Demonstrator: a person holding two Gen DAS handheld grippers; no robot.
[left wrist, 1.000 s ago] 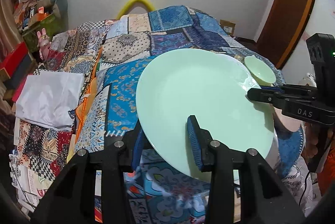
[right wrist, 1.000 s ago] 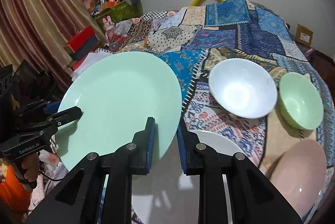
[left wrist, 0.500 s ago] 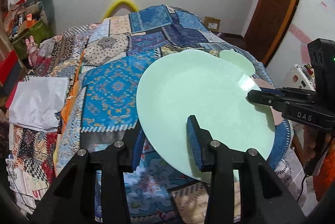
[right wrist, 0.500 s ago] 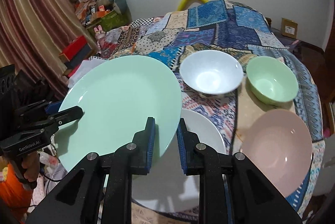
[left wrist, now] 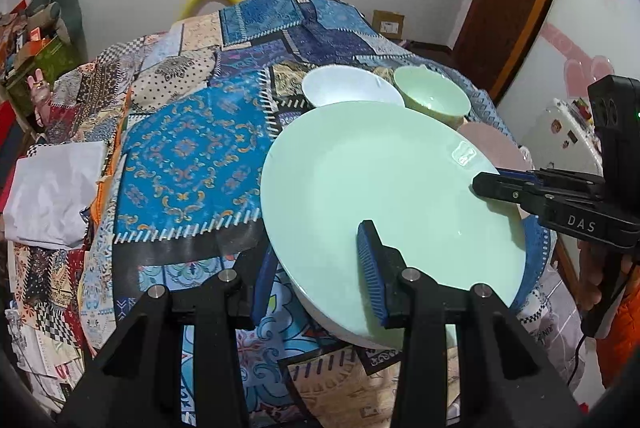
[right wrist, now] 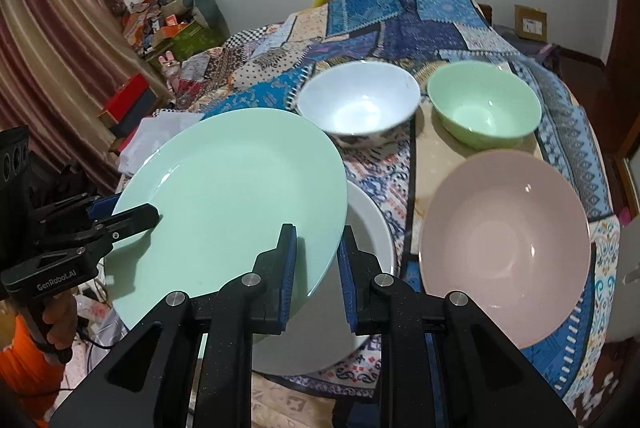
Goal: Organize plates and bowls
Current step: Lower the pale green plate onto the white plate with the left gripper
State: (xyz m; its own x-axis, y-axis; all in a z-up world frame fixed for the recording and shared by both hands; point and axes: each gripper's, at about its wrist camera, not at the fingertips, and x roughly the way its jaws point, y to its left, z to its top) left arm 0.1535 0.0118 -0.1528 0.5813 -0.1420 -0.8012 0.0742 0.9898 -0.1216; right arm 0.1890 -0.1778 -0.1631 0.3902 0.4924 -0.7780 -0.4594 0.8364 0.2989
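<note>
Grippers, left (left wrist: 320, 268) and right (right wrist: 316, 268), both clamping green plate (right wrist: 232, 196), now arriving over white plate (right wrist: 372, 228); stacking imminent.

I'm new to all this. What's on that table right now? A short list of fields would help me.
Held: green plate, gripped at opposite rims by the left tool and right tool
Beneath it: white plate on the table
Bowls: white bowl, green bowl, pink bowl
Surface: patchwork cloth

Both grippers' fingers (left wrist: 370, 270) clamped, angled downward
</note>
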